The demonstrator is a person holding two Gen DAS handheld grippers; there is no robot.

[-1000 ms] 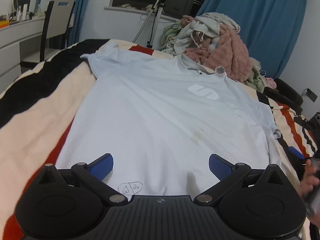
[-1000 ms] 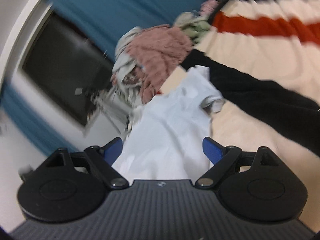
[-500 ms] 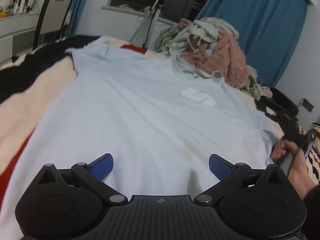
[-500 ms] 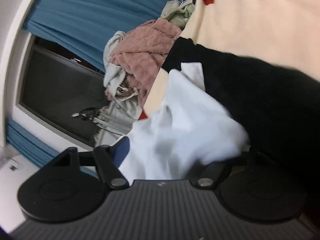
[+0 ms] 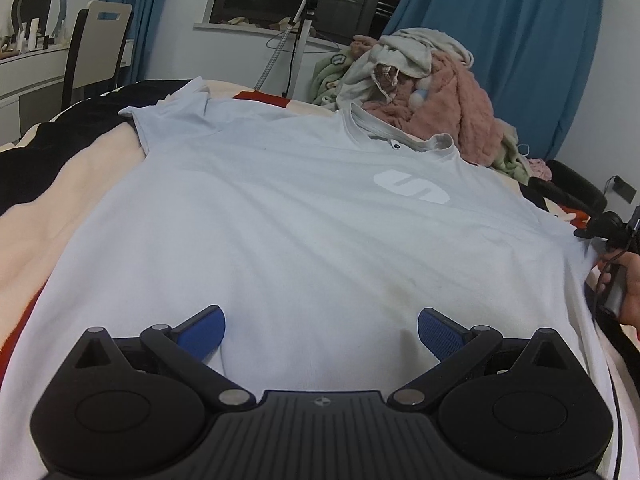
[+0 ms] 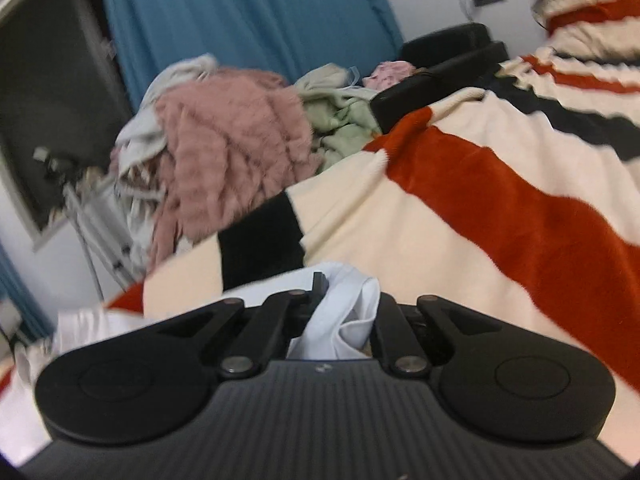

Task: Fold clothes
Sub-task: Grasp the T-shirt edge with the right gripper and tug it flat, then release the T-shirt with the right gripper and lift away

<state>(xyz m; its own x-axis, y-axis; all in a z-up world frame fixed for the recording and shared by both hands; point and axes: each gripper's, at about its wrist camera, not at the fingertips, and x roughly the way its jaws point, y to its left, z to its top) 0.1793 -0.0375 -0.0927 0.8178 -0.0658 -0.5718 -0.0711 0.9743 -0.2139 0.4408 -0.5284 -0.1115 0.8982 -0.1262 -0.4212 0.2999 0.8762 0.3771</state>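
A pale blue T-shirt point(image 5: 304, 216) with a white chest logo lies spread flat on the striped blanket point(image 5: 52, 184), collar at the far end. My left gripper point(image 5: 320, 330) is open just above the shirt's near hem, holding nothing. My right gripper point(image 6: 344, 312) is shut on a bunched fold of the T-shirt point(image 6: 352, 300) at its right edge; in the left wrist view the right gripper point(image 5: 600, 228) and the hand holding it show at that right edge.
A heap of clothes with a pink fleece point(image 5: 444, 100) sits beyond the collar, also in the right wrist view point(image 6: 232, 148). A chair point(image 5: 100, 44) and desk stand at far left. Blue curtains point(image 5: 500, 40) and a window are behind. A black case point(image 6: 444, 60) lies beside the bed.
My right gripper has closed on the shirt's right edge and swung upright. My left gripper stayed open and rose a little over the hem.
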